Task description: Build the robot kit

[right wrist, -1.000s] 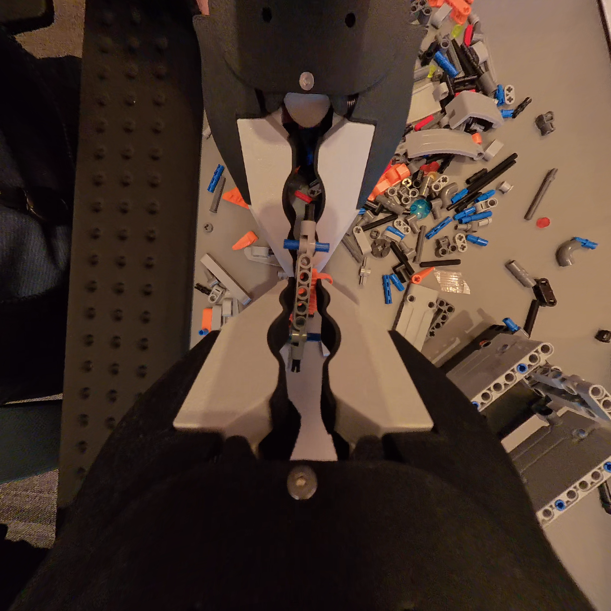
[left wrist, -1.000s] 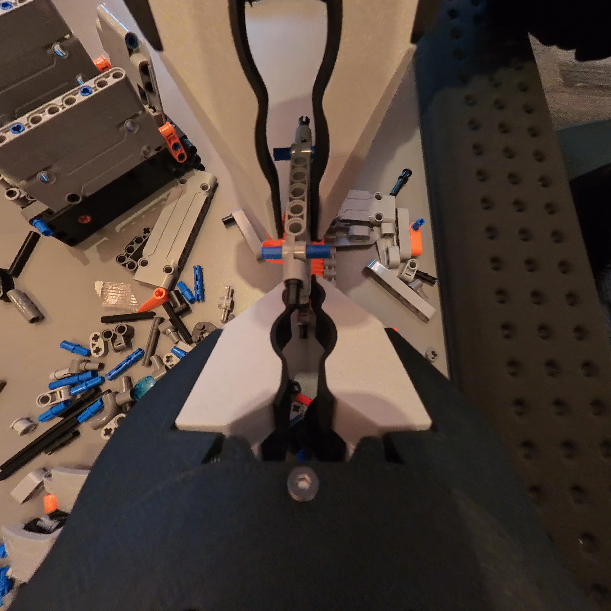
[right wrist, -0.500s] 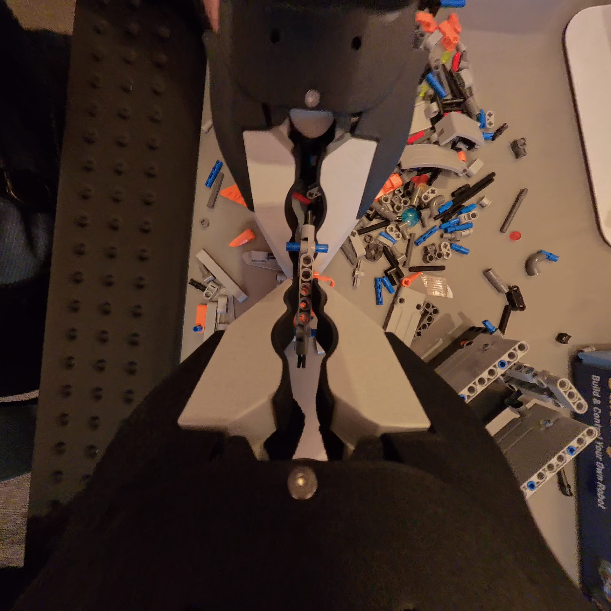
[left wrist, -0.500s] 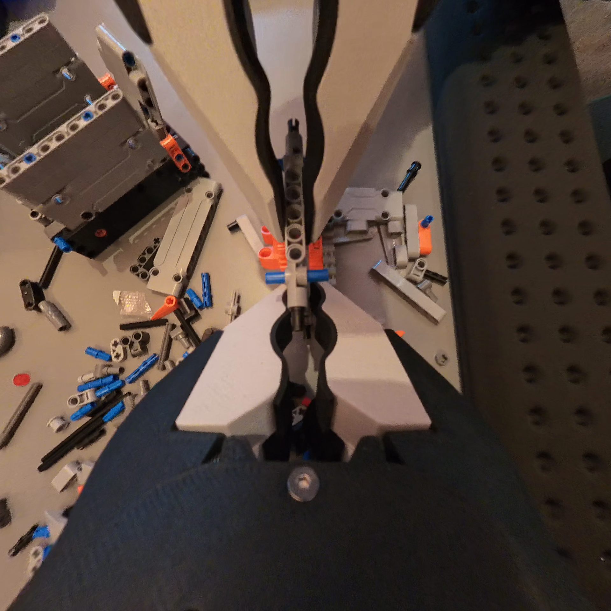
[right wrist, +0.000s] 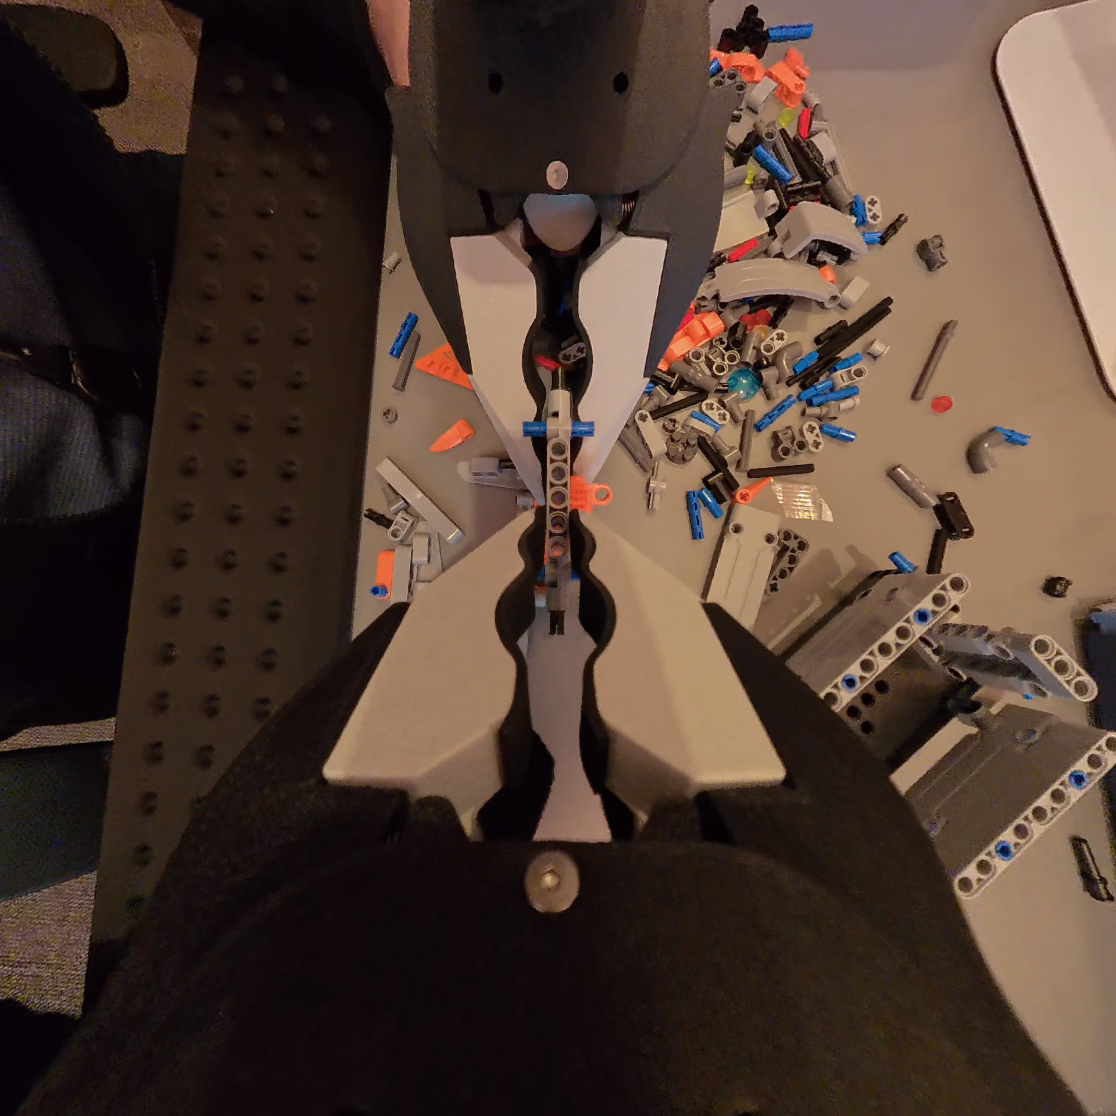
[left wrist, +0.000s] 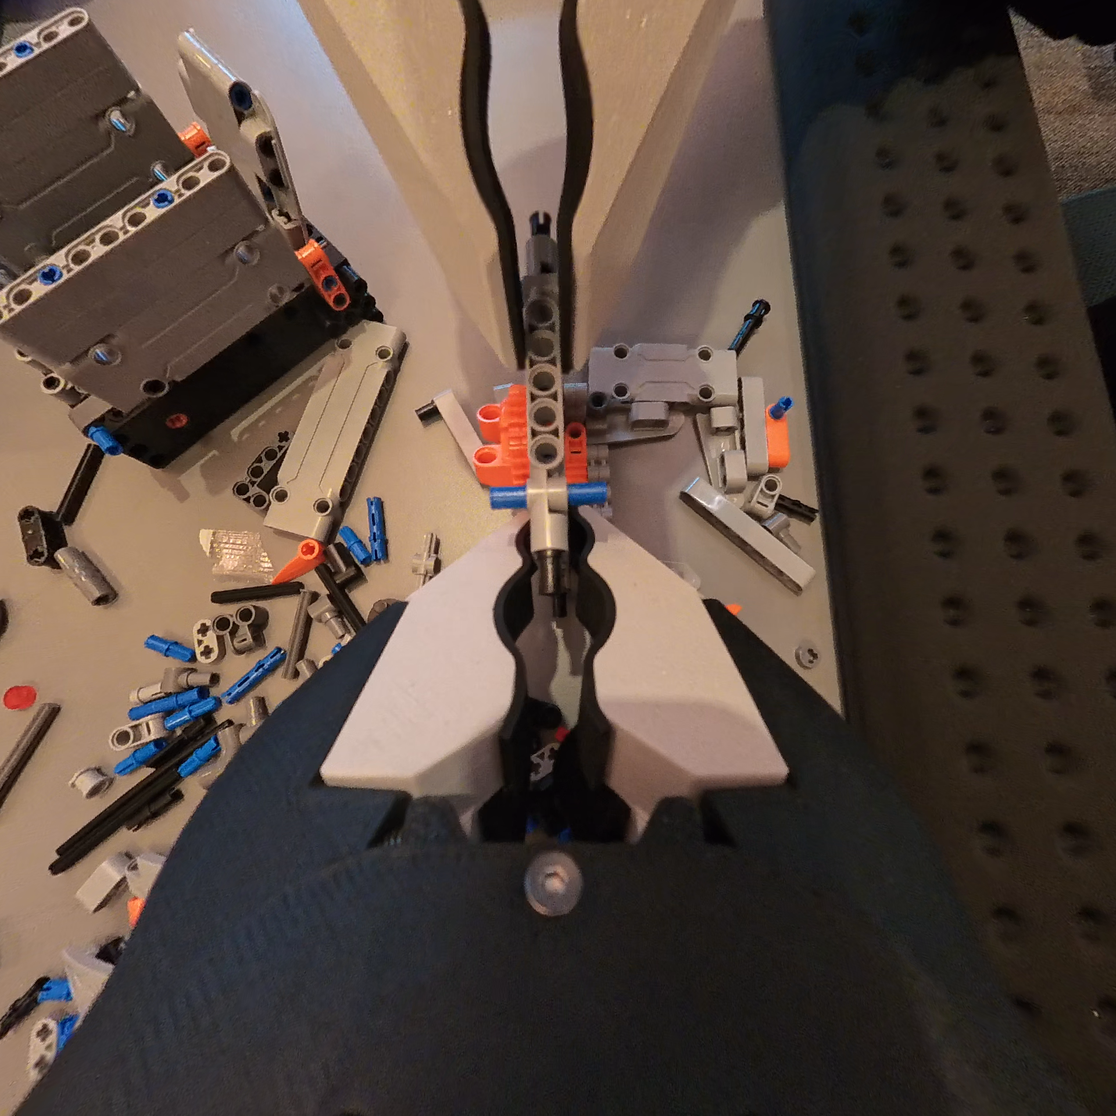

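Observation:
A short grey holed beam (left wrist: pixel 543 392) carries a light grey connector with a blue cross pin (left wrist: pixel 548 496) and a black axle stub at one end. My left gripper (left wrist: pixel 552 522) is shut on that connector end. My right gripper (right wrist: pixel 555 525) faces it tip to tip and is shut on the beam's other end (right wrist: pixel 558 519). The right gripper shows at the top of the left wrist view (left wrist: pixel 543 356), the left gripper at the top of the right wrist view (right wrist: pixel 564 489). The piece hangs above the grey table.
A partly built grey panel model (left wrist: pixel 139 290) stands near, also in the right wrist view (right wrist: pixel 906 652). Loose blue, black, grey and orange pieces (right wrist: pixel 785 374) litter the table. An orange part (left wrist: pixel 501 447) lies under the beam. A dark studded strip (left wrist: pixel 966 483) borders the table. A white board (right wrist: pixel 1063 151) is at the far corner. Tip to tip, the grippers are about 6 cm apart.
The beam was tilted between the grippers and now lies straight in line with both. The right gripper has closed in farther along the beam. Both grippers drifted slightly over the table.

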{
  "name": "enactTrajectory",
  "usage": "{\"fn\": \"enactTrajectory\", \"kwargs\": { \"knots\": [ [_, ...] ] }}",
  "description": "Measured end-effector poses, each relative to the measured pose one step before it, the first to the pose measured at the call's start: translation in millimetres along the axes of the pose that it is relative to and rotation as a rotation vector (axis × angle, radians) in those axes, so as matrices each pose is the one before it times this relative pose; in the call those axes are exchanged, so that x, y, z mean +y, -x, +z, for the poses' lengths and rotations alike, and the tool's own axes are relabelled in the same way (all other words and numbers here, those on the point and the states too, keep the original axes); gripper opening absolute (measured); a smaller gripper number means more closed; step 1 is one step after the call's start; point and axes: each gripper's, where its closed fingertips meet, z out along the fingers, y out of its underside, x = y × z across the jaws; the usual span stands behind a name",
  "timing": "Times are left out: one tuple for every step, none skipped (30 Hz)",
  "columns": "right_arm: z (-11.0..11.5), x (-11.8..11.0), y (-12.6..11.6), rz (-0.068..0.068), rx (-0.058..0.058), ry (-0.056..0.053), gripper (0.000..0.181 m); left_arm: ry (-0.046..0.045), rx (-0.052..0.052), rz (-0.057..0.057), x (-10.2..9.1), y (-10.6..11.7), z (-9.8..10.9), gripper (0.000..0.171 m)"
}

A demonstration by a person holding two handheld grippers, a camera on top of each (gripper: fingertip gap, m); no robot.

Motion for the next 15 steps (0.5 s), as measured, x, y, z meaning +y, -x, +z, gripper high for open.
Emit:
{"fn": "enactTrajectory", "kwargs": {
  "knots": [
    [0.18, 0.36, -0.31, -0.0001, 0.0033, 0.0048, 0.005, 0.00136, -0.0016, 0.0011, -0.09, 0.24, 0.04, 0.005],
    [-0.08, 0.65, 0.64, -0.0012, -0.0005, 0.0102, 0.006, -0.00296, 0.0033, -0.0053, -0.17, -0.05, 0.12, 0.005],
    [0.08, 0.52, 0.85, -0.0091, -0.0006, 0.0082, 0.006, -0.00186, 0.0043, -0.0028, -0.11, -0.35, -0.01, 0.005],
    [0.28, 0.3, -0.04, -0.004, -0.0005, 0.0034, 0.006, 0.00266, -0.0026, 0.0027, 0.14, 0.17, 0.04, 0.005],
    [0.2, 0.67, -0.18, 0.022, -0.014, -0.0013, 0.006, 0.00367, -0.0044, 0.0036, 0.05, 0.14, -0.09, 0.005],
    [-0.01, 0.91, -0.24, 0.0199, -0.0143, -0.0056, 0.006, 0.00088, -0.0036, 0.0008, -0.04, 0.2, 0.09, 0.005],
    [0.26, 0.44, -0.05, 0.0043, -0.0057, -0.0048, 0.006, 0.00104, -0.0016, 0.0016, -0.16, -0.04, 0.08, 0.005],
    [0.73, -0.34, -0.04, -0.0004, 0.0011, 0.0016, 0.006, 0.0015, 0.0006, 0.0015, 0.12, 0.09, -0.02, 0.004],
    [0.5, -0.5, -0.34, 0.0066, 0.0026, 0.0068, 0.006, -0.00014, 0.0037, -0.0021, 0.1, -0.01, -0.1, 0.005],
    [-0.19, 0.03, -0.79, 0.0063, 0.0028, 0.0042, 0.006, -0.00239, 0.0007, -0.0047, -0.16, 0.33, 0.15, 0.005],
    [-0.24, -0.36, 0.0, 0.0004, -0.0011, -0.0066, 0.006, -0.00042, 0.0002, -0.0006, -0.06, -0.07, 0.03, 0.005],
    [-0.37, -0.55, 0.21, 0.0067, -0.001, -0.0094, 0.006, -0.00096, -0.0033, 0.0026, -0.11, 0.02, 0.18, 0.005],
    [-0.51, -0.41, 0.22, 0.0145, -0.0007, -0.0055, 0.005, -0.0029, -0.0038, 0.0002, -0.33, 0.04, 0.26, 0.005],
    [-0.82, -1.36, 0.15, 0.0024, 0.0087, -0.0086, 0.006, -0.00183, -0.0028, -0.0018, -0.53, -0.33, 0.38, 0.005],
    [-2.48, -4.0, 1.23, -0.008, 0.0128, -0.0281, 0.011, 0.00159, -0.0018, 0.0067, -0.39, -0.89, -0.25, 0.005]
  ]
}}
